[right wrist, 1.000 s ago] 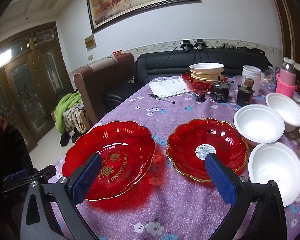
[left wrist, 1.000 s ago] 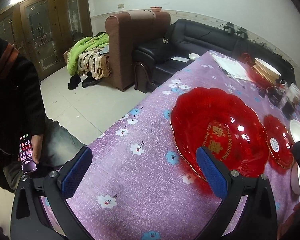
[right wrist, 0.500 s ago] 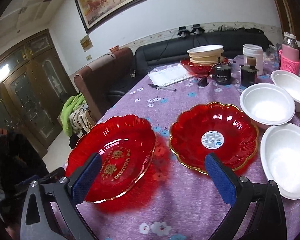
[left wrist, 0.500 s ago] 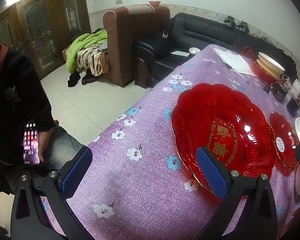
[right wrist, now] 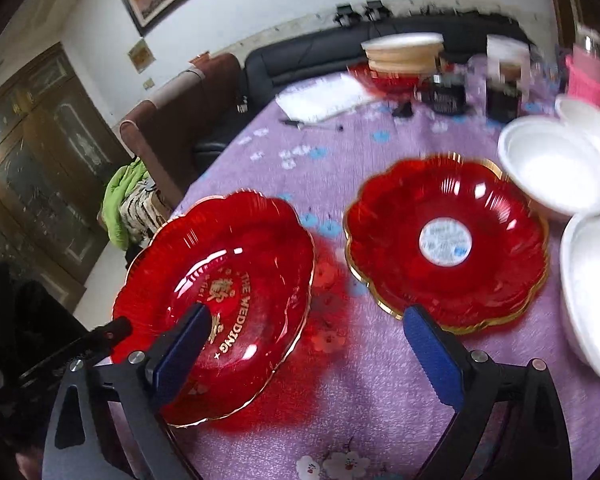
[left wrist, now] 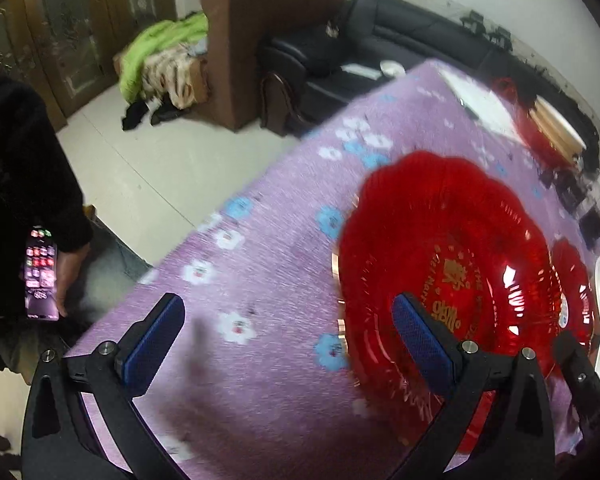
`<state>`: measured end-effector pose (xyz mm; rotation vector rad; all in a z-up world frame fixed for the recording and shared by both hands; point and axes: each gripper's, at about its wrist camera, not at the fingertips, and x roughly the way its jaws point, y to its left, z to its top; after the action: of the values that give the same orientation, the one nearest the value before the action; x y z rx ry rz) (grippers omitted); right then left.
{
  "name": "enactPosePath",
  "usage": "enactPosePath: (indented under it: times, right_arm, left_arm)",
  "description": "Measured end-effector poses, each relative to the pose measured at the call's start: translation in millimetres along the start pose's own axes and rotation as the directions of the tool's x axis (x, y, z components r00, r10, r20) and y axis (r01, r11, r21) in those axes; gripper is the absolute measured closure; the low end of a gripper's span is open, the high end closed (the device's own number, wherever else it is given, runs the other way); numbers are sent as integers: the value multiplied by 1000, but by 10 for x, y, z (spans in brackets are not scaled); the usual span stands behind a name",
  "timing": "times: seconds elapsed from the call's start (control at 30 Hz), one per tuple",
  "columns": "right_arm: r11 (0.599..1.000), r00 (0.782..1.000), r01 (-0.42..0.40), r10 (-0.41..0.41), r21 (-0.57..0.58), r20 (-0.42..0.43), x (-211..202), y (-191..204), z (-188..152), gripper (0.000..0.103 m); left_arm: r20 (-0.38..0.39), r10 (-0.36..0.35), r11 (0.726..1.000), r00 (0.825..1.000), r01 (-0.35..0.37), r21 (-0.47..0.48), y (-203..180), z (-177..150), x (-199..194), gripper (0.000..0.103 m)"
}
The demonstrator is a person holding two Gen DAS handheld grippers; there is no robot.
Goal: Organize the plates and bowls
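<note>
A large red plate [left wrist: 460,240] with gold lettering lies on the purple flowered tablecloth [left wrist: 260,264]. My left gripper [left wrist: 288,308] hangs open over its left rim, the right finger above the plate and the left finger above bare cloth. In the right wrist view the large plate [right wrist: 228,248] lies left of a smaller red plate [right wrist: 448,240] with a white sticker. My right gripper [right wrist: 306,314] is wide and its jaws are closing; between them are the large plate's right rim and cloth, with no pad touching. Three white bowls [right wrist: 556,164] sit at the right.
At the table's far end are a stack of pale plates [right wrist: 400,52] on a red dish, papers [right wrist: 324,100] with a pen, dark jars [right wrist: 448,96] and a pink bottle [right wrist: 584,76]. A person holding a phone [left wrist: 40,276] sits off the table's left edge. Sofas stand beyond.
Both grippers have tilted down and come closer to the table, so the red plates look larger. The right gripper's jaws have narrowed slightly. Nothing has been taken hold of.
</note>
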<state>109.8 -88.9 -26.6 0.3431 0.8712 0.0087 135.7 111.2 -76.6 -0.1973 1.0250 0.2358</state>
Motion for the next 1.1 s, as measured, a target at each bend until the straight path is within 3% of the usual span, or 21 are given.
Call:
enactPosePath:
  times: [0.17, 0.27, 0.37, 0.4, 0.43, 0.53, 0.63, 0.87, 1.1]
  right_arm:
    - [999, 996, -3, 6, 34, -87, 234, 0, -10, 23]
    - [997, 988, -37, 47, 72, -145, 375, -17, -17, 46]
    - [997, 991, -33, 42, 76, -127, 399, -23, -8, 59]
    - [997, 990, -28, 37, 67, -136, 417, -18, -7, 70]
    - [998, 989, -24, 32, 60, -141, 437, -13, -13, 75]
    - [997, 989, -61, 67, 48, -129, 442, 11, -19, 88]
    - [998, 991, -58, 61, 30, -117, 438, 42, -14, 88]
    - [995, 990, -83, 88, 47, -112, 418, 1, -19, 88]
    - [994, 986, -97, 102, 41, -135, 340, -7, -90, 88]
  left_arm:
    - [-44, 24, 999, 999, -23, 39, -93, -49, 142, 0]
    - [-29, 43, 998, 999, -41, 54, -92, -47, 131, 5]
    - [-1, 45, 997, 999, -45, 67, -80, -42, 82, 21]
    - [9, 34, 997, 999, -35, 68, -80, -37, 66, 32]
    - [22, 18, 997, 1000, -19, 72, -80, -35, 39, 44]
    - [11, -35, 996, 999, 34, 81, -113, -52, 4, 67]
    - [7, -54, 993, 999, 53, 109, -194, -63, -12, 86]
    - [-24, -134, 988, 991, 135, 70, -113, -31, 3, 89]
    - [-46, -132, 989, 990, 134, 54, -42, -159, -96, 90]
